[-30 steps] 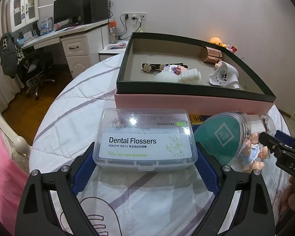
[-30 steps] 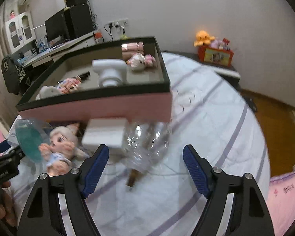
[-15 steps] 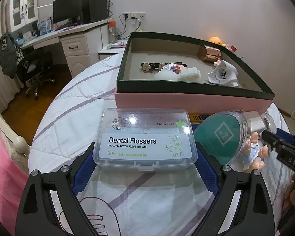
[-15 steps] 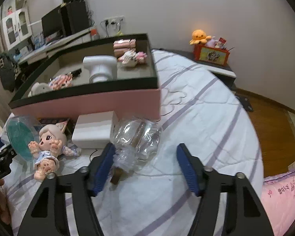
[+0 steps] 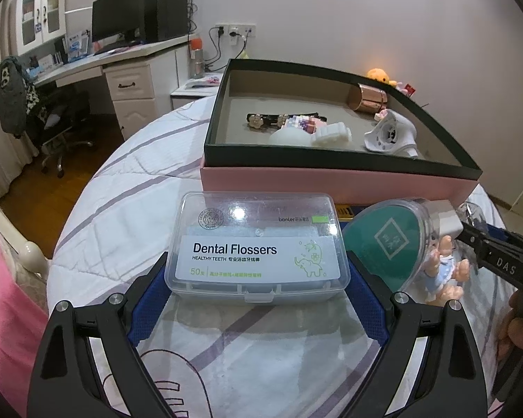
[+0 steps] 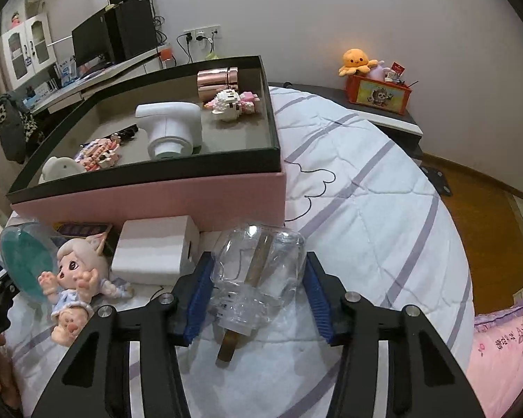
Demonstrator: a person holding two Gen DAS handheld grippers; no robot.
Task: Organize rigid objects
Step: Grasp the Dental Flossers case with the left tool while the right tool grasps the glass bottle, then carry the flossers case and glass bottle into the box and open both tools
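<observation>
- Bed [image 6: 366,181]: quilted cover, soft and uneven; every loose item lies on it in front of the box. Risk: the surface yields under a push, so an item may tip or roll as I grip it
- Box [image 5: 331,183]: pink wall, dark rim, open top. Contents: white camera-shaped device [image 6: 169,129], rose-gold cylinder [image 6: 217,79], block figure [image 6: 232,102], watch, small white pieces. Free floor remains at its near left
- Dental floss case [image 5: 258,247]: lies between the jaws of my left hand-held gripper [image 5: 258,299], which is released, pads beside the case ends; contact cannot be confirmed. Risk: the smooth lid may slip once clamped
- Clear plastic jar [image 6: 259,271]: on its side, a brown stick inside. The jaws of my right hand-held gripper [image 6: 258,296] have just been closing around it; a narrow gap remains on the right pad, so it is not yet clenched. Risk: thin walls may buckle, or the round body may squirt forward
- Doll [image 6: 75,278]: just left of the jar; a sideways jar would knock it
</observation>
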